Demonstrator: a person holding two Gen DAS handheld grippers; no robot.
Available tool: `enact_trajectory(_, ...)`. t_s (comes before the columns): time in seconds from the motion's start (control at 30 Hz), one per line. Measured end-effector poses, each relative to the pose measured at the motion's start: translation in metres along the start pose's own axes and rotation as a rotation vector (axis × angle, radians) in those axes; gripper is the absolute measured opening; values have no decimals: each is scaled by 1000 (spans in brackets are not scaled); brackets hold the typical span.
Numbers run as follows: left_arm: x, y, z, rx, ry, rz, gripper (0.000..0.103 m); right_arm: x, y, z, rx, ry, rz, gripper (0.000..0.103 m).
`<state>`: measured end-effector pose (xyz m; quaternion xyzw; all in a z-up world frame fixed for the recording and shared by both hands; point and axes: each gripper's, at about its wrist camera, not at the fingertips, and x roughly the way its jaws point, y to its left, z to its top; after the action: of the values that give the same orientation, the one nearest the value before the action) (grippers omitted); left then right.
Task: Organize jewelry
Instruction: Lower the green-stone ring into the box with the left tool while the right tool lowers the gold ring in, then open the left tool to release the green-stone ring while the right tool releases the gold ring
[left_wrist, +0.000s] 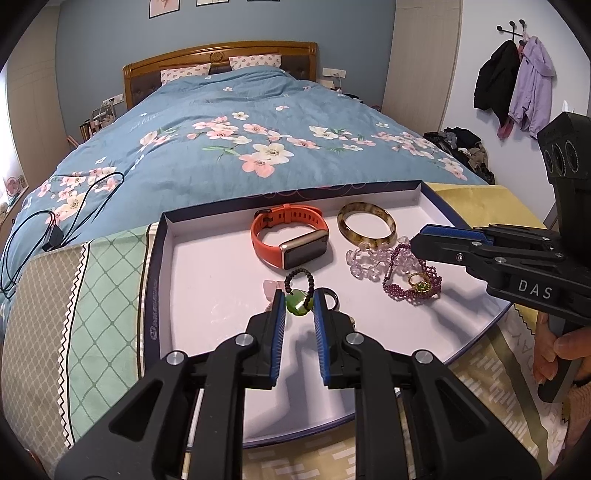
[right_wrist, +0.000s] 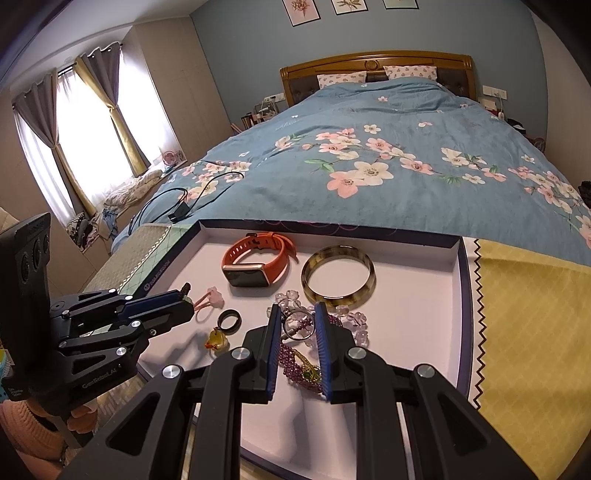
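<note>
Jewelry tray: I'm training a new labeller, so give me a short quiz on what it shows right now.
1. What sits between the fingers of the left gripper?
A. a black ring
B. a green pendant on a dark bead cord
C. a pink charm
2. True or false: the orange watch and the amber bangle both lie inside the tray.
3. Fill in: the gold ring with a green stone rests on the ______.

Key: 1 B; 2 true; 3 purple bead strand.
</note>
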<state>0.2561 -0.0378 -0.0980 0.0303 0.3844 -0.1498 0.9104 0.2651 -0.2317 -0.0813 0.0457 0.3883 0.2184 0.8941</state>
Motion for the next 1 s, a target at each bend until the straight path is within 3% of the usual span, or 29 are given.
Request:
enact_trajectory(0.67,11,-1,-3,-6,26,1,18,15,1,-4,3,37,-32,17)
enact_trajectory(0.83,-3,1,-3,-12,-16,-5,32,0,1,-6,14,-6,-32,31)
enact_trajectory(0.9,-17,1,-2,-18,-53,-7,45,-14,2,-7,18,-43,-31,38)
enact_trajectory(0.97,-34,3,-2,-30,-104,-22,57,-27,5,-8,14,-82,-35,53)
enact_trajectory(1.0,-41,4,-3,-31,-122,-25,59,-37,8,-10,10,-110,-44,56)
